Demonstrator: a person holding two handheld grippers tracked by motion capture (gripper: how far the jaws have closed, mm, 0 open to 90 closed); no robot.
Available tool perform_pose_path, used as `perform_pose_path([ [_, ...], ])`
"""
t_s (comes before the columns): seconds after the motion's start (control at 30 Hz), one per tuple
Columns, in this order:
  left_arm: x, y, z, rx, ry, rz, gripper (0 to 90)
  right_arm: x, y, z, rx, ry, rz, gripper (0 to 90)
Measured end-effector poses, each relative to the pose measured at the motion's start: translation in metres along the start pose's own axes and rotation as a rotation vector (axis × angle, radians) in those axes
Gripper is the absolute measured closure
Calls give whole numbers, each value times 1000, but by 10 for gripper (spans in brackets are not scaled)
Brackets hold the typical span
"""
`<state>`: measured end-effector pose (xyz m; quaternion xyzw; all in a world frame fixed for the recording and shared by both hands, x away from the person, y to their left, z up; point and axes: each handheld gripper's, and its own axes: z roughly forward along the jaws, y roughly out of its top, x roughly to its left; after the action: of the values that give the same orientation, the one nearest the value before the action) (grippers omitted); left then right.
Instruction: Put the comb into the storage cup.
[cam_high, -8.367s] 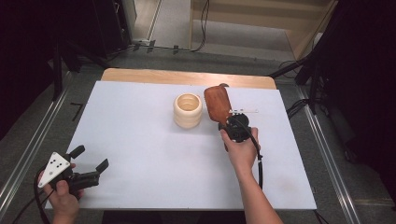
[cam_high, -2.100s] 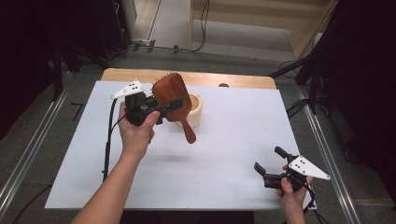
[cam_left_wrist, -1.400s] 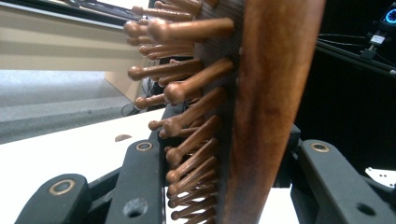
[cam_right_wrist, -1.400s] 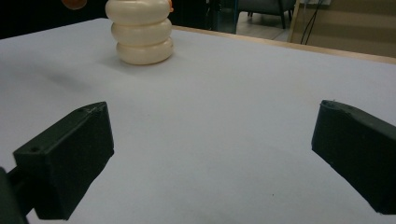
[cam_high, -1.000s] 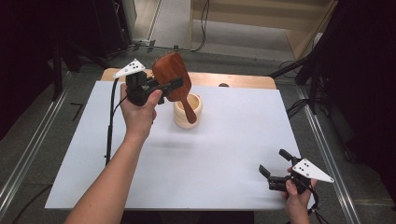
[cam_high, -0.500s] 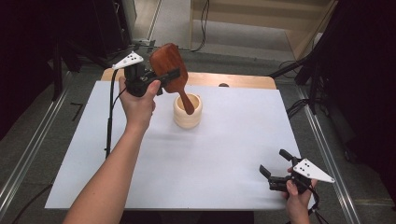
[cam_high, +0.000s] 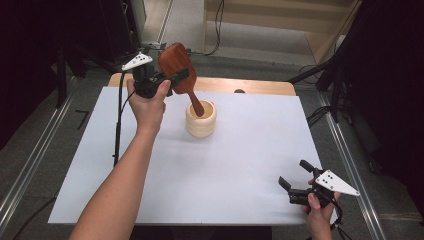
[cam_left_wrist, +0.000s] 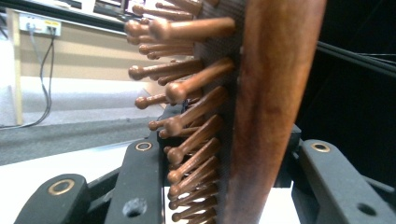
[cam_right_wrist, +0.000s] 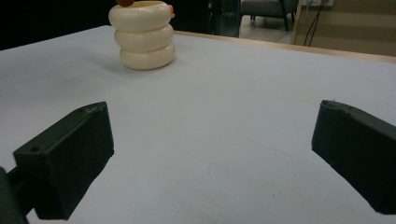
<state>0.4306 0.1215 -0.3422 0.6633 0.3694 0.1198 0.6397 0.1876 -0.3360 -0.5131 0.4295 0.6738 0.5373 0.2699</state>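
Two tools over white bench (cam_high: 240, 165), left tool (cam_high: 167, 82) clamped on reddish-brown wooden paddle hairbrush (cam_high: 177, 62) (pins (cam_left_wrist: 187, 135) between its jaws), handle tip inside cream ribbed holder (cam_high: 201, 120), right tool (cam_high: 295, 182) wide apart, holding nothing, near front edge.

My right gripper (cam_right_wrist: 212, 154) sits low over the white table (cam_right_wrist: 224, 93), jaws spread wide — the cream ribbed holder (cam_right_wrist: 142, 35) stands well ahead, upper left.

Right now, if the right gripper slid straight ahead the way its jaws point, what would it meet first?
Probably nothing at first: the right gripper faces bare white table. The cream holder stands far off to the left of its line.
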Motion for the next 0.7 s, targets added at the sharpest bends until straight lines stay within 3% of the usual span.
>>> perform_pose_path([
  [0.23,1,-7,9,25,17,20,586,0,0,0,-2,4,-2,0],
  [0.7,14,-37,21,58,51,-4,581,0,0,1,1,7,-4,0],
])
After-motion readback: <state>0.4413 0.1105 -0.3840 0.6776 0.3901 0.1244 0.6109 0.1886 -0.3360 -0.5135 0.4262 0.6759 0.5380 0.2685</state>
